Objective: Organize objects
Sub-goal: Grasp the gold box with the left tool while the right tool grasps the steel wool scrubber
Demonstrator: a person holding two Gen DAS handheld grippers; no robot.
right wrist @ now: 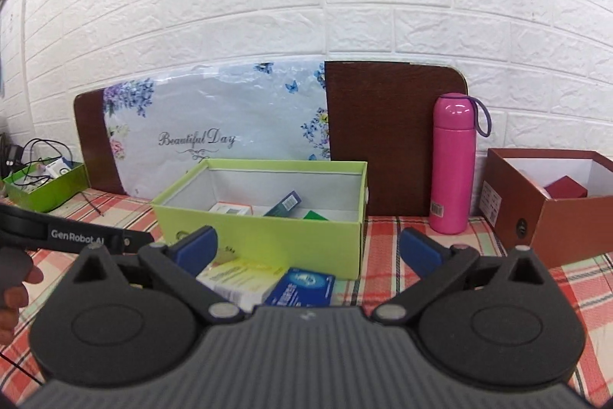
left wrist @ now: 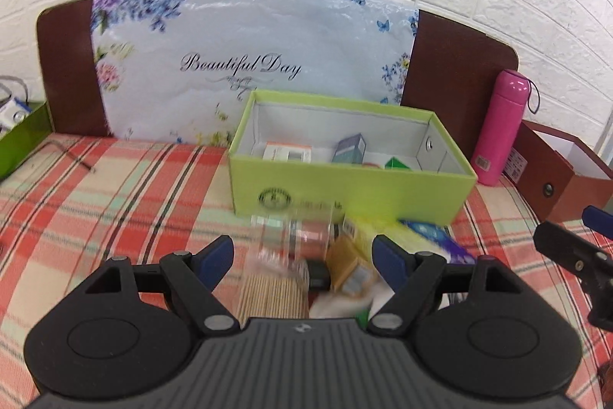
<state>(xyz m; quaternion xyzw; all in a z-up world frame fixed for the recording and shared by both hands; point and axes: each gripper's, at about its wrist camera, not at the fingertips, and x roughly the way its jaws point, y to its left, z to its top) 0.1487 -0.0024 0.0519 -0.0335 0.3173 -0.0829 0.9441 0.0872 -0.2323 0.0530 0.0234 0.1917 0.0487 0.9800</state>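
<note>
A lime-green open box (left wrist: 345, 186) (right wrist: 276, 236) stands on the plaid cloth and holds a few small cartons. In front of it lies a blurred heap: a clear jar of toothpicks (left wrist: 279, 278), a yellow-brown carton (left wrist: 348, 255), a blue packet (left wrist: 433, 236) (right wrist: 302, 288) and a pale yellow carton (right wrist: 237, 275). My left gripper (left wrist: 302, 252) is open above the heap, nothing pressed between its pads. My right gripper (right wrist: 306, 248) is open wide just before the green box, over the blue packet, holding nothing.
A pink flask (left wrist: 502, 125) (right wrist: 452, 163) stands right of the green box. Beyond it sits a brown open box (right wrist: 555, 202) (left wrist: 559, 175). A green tray (right wrist: 46, 186) with cables lies far left. A floral board (left wrist: 249, 60) leans on the white brick wall.
</note>
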